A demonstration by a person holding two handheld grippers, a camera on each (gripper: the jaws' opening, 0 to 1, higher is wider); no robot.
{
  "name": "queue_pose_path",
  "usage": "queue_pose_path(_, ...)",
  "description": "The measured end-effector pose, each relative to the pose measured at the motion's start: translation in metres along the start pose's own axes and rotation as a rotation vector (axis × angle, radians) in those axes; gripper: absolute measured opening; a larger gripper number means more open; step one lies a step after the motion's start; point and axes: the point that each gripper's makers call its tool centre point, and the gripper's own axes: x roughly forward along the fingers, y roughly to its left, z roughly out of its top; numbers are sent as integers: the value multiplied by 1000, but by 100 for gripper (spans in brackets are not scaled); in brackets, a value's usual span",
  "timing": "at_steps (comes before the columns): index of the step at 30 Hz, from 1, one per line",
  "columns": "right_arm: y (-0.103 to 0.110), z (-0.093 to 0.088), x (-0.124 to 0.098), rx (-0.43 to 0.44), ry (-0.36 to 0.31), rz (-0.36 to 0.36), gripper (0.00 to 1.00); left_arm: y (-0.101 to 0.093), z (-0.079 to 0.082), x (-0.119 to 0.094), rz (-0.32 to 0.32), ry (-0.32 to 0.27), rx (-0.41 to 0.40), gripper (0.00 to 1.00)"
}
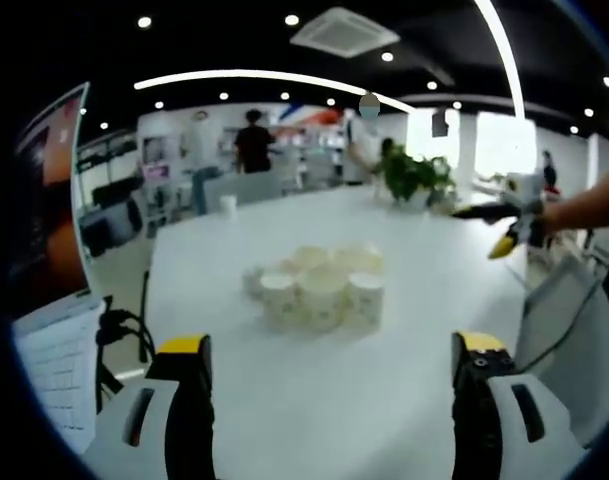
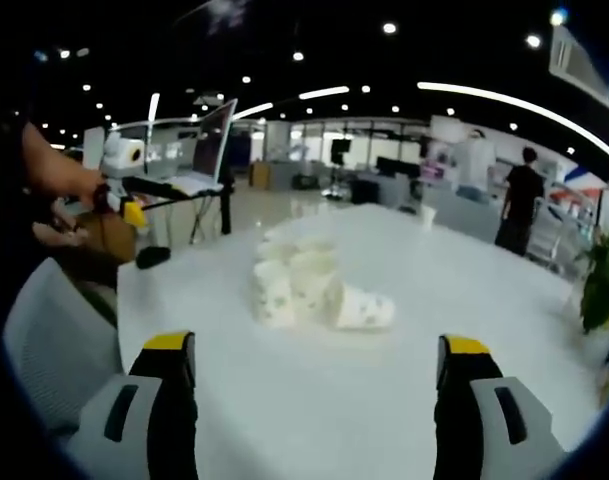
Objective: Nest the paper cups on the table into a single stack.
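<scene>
A cluster of several white paper cups (image 1: 319,285) with a pale print stands near the middle of the white table (image 1: 314,400). In the right gripper view the same cups (image 2: 294,275) are bunched together, and one cup (image 2: 364,308) lies on its side at the group's right. My left gripper (image 1: 329,375) is open, short of the cups, nothing between its jaws. My right gripper (image 2: 317,370) is open too, also short of the cups. Each gripper shows in the other's view, held by a person's hand: the right gripper (image 1: 509,225) and the left gripper (image 2: 124,195).
A lone cup (image 1: 227,205) stands at the table's far end. A potted plant (image 1: 414,175) sits at the far right of the table. An open laptop (image 1: 54,250) is on my left, and a grey chair (image 2: 54,340) is by the table edge. People stand in the background.
</scene>
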Motion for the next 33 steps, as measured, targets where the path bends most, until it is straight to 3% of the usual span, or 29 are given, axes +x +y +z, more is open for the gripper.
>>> queue_pose_path(18,-16,23,31,-131,39,46,97,-1,-3,3,1,3,-19,98)
queue_pose_path(33,-28,21,71,-163,105,54,93,-2,-11,4,10,5,-40,97)
